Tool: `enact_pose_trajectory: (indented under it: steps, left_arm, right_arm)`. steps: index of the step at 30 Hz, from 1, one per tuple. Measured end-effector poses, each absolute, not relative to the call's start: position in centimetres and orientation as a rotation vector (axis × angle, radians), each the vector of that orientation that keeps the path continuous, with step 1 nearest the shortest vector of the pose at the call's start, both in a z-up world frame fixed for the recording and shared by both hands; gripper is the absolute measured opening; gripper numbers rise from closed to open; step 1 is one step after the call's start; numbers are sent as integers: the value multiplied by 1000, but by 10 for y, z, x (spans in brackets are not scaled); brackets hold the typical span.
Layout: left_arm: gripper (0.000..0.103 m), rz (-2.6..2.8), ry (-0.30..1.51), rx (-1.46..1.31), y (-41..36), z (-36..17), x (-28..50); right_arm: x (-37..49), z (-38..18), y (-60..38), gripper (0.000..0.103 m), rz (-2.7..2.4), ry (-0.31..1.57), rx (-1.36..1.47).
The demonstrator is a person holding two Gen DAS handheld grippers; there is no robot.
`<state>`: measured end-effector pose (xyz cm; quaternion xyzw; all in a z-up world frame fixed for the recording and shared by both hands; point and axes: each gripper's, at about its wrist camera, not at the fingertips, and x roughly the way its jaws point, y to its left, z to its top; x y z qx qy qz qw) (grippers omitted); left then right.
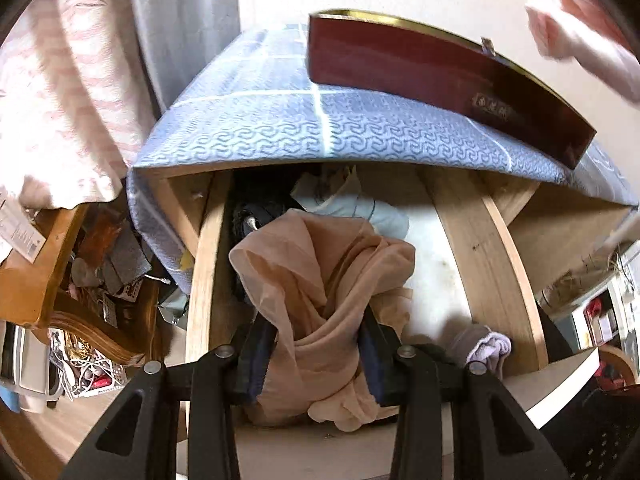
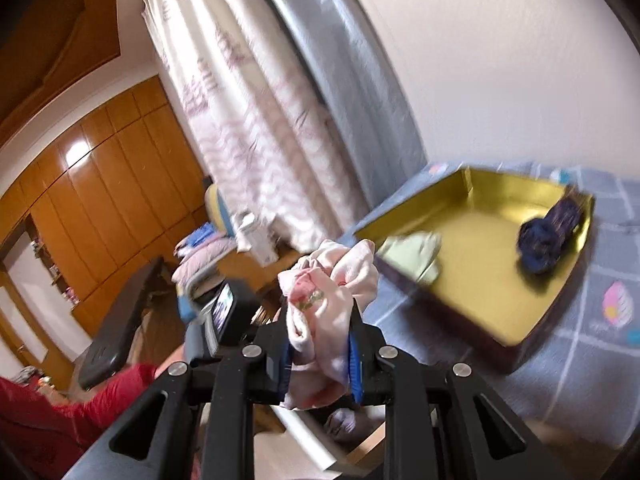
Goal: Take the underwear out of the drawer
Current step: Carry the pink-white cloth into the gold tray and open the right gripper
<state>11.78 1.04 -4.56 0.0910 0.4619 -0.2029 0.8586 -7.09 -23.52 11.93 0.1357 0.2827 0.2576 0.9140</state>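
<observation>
My left gripper (image 1: 316,340) is shut on a sheer beige garment (image 1: 320,276) that bunches up over the open wooden drawer (image 1: 484,256). Deeper in the drawer lie a light blue garment (image 1: 368,212) and something black (image 1: 256,216); a lilac piece (image 1: 488,348) sits at the drawer's front right. My right gripper (image 2: 320,344) is shut on a pale pink printed underwear piece (image 2: 332,288), held in the air left of a gold-lined tin tray (image 2: 480,240). The tray holds a pale green garment (image 2: 412,256) and a dark blue one (image 2: 544,240). That pink piece (image 1: 576,28) shows blurred at top right in the left wrist view.
The tray, dark red outside (image 1: 440,76), rests on a blue patterned cloth (image 1: 256,128) covering the cabinet top. Pink-striped curtains (image 2: 248,120) hang behind. A cluttered wooden box (image 1: 92,280) stands left of the drawer. A person's red sleeve (image 2: 60,412) is at lower left.
</observation>
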Motion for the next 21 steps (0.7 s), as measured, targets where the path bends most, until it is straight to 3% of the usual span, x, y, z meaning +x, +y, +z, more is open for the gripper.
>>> enact_pose_trajectory:
  steps: [10, 21]
  left_arm:
    - [38, -407, 928, 157, 6, -39, 109]
    - [38, -404, 908, 133, 8, -30, 104]
  right_arm:
    - [-1, 139, -280, 22, 314, 529, 202]
    - [131, 114, -325, 22, 104, 674, 210]
